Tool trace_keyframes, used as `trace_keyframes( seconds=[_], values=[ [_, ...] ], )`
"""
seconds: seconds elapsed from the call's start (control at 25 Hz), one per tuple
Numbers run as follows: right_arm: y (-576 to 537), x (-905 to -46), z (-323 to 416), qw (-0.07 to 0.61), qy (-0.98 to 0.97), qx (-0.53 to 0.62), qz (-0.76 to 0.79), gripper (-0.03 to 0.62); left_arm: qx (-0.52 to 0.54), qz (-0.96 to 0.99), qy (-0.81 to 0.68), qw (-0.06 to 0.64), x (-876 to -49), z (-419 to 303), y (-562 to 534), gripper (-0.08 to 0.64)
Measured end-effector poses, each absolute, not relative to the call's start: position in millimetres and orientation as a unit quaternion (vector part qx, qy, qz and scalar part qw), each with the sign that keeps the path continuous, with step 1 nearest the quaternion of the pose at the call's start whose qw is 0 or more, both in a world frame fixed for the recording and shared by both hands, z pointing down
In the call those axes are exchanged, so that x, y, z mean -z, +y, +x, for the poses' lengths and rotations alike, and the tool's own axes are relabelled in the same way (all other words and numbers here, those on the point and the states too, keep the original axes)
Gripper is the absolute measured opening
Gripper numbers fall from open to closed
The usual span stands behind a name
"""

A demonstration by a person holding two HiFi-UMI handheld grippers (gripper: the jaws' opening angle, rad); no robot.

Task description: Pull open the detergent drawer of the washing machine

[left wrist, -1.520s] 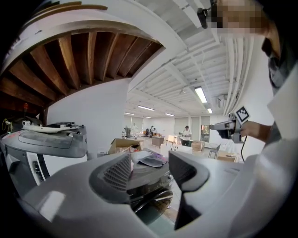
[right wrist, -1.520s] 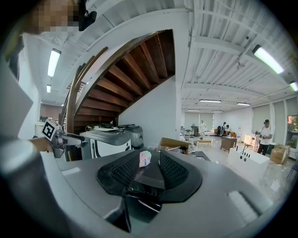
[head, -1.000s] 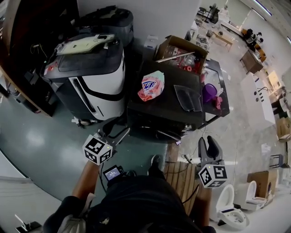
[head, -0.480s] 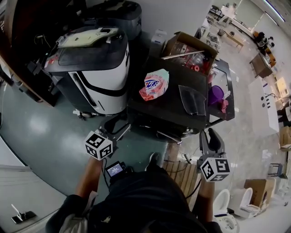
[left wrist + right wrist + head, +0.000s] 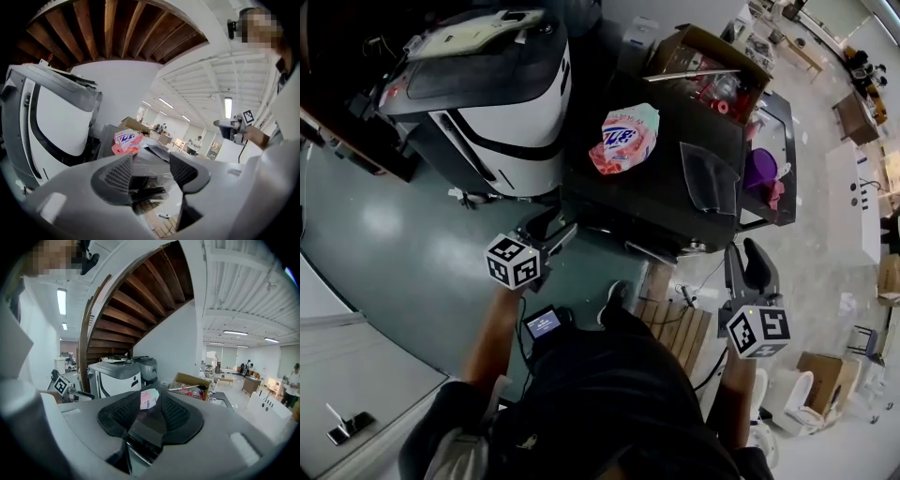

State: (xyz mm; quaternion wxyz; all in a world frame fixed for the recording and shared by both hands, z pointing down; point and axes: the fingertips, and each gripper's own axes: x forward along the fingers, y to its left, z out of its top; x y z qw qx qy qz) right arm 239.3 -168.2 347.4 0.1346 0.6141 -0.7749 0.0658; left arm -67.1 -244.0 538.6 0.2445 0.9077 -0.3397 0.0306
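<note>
The washing machine (image 5: 502, 103) is a white and black unit on the floor at the upper left, with a cream panel lying on its lid. It also shows in the left gripper view (image 5: 56, 126) and the right gripper view (image 5: 115, 376). I cannot make out its detergent drawer. My left gripper (image 5: 551, 230) hovers over the floor just in front of the machine's base, touching nothing. Its jaws (image 5: 150, 173) stand a little apart and hold nothing. My right gripper (image 5: 748, 255) is by the table's near right corner, its jaws (image 5: 157, 411) closed together and empty.
A black table (image 5: 647, 202) stands right of the machine and carries a pink detergent bag (image 5: 623, 139) and a clear plastic sheet. Behind it is an open cardboard box (image 5: 708, 66). A wooden pallet (image 5: 675, 333) lies by my feet. A curved staircase rises overhead.
The machine and table have slid up and grown in the head view as I came closer. Both grippers moved forward, the left one sinking toward the machine's base.
</note>
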Motion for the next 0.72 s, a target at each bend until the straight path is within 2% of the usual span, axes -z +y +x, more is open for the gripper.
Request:
trace_keyframes(
  seconds=[0.44, 0.72],
  values=[
    [-189.3, -368.3, 261.0, 0.181, -0.766, -0.084, 0.611, 0.12, -0.023, 0.879, -0.317, 0.357, -663.6, -37.4, -279.8, 0.286],
    [-191.1, -384.9, 283.6, 0.206, -0.753, -0.105, 0.616, 0.12, 0.028, 0.837, -0.319, 0.443, -730.2, -20.5, -296.6, 0.306]
  ],
)
